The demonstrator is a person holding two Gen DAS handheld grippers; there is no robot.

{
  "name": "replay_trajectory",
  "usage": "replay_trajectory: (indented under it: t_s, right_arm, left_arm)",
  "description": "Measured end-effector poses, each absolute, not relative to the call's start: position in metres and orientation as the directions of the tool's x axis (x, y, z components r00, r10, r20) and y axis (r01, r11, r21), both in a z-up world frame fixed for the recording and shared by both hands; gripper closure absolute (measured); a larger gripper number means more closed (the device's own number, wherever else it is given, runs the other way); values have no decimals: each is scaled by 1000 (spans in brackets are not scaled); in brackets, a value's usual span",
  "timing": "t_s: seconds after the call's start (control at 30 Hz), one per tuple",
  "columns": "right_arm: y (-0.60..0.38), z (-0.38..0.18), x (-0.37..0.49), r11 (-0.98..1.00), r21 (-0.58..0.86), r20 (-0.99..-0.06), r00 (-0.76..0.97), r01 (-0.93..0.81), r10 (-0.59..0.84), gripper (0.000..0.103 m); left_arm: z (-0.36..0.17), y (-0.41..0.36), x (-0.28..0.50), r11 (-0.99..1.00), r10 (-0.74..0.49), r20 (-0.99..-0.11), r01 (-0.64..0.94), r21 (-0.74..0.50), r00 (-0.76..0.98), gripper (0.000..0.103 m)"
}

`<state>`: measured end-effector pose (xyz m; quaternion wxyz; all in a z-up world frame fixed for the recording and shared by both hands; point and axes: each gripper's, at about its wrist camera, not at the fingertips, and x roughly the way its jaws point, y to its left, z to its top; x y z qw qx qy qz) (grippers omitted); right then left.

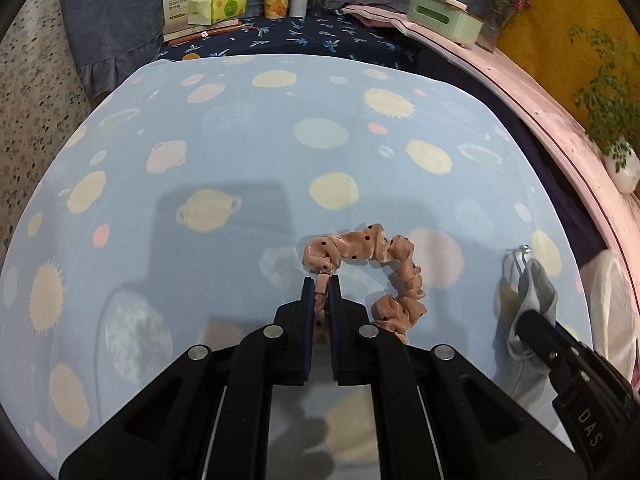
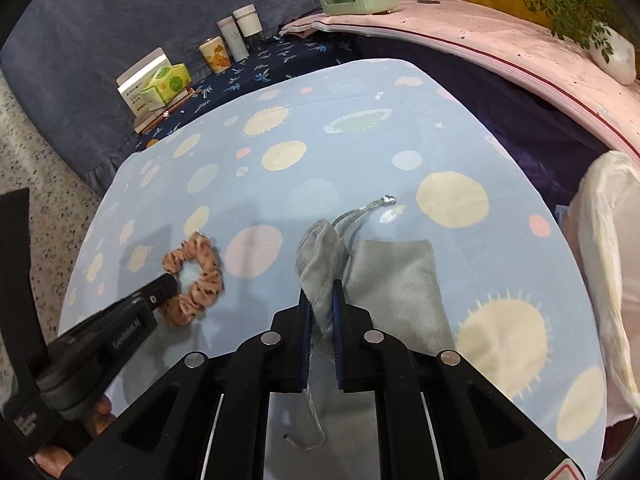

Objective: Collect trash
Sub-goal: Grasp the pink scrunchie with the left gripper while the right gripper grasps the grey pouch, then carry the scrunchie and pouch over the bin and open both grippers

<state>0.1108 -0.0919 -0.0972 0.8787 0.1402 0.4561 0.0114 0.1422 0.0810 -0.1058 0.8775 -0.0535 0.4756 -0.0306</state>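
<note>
A pink scrunchie with black dots (image 1: 384,264) lies on the light blue planet-print cloth (image 1: 240,152). My left gripper (image 1: 321,284) is shut on one side of it, low over the cloth. The scrunchie also shows in the right wrist view (image 2: 200,280), with the left gripper (image 2: 166,286) on it. My right gripper (image 2: 321,286) is shut on a fold of a grey drawstring pouch (image 2: 384,280), whose silver cord (image 2: 360,212) trails across the cloth. In the left wrist view the pouch (image 1: 532,300) hangs from the right gripper (image 1: 524,320).
A white plastic bag (image 2: 608,264) stands at the table's right edge. At the back are a tissue pack (image 1: 218,4), a box (image 1: 176,0), cups (image 1: 276,0) and a green tissue holder (image 1: 444,18). A pink ledge (image 2: 520,52) carries a potted plant (image 2: 612,52).
</note>
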Motion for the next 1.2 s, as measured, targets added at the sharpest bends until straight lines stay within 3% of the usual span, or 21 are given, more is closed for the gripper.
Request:
replay_trajectory:
  t_s: [0.57, 1.2]
  right_arm:
    - [-136, -40, 45, 941, 313, -700, 701, 130, 136, 94]
    - [-244, 29, -11, 886, 384, -552, 834, 260, -5, 94]
  left_arm:
    - [-46, 22, 82, 978, -202, -769, 162, -130, 606, 97]
    - [25, -83, 58, 918, -357, -672, 375, -126, 648, 97]
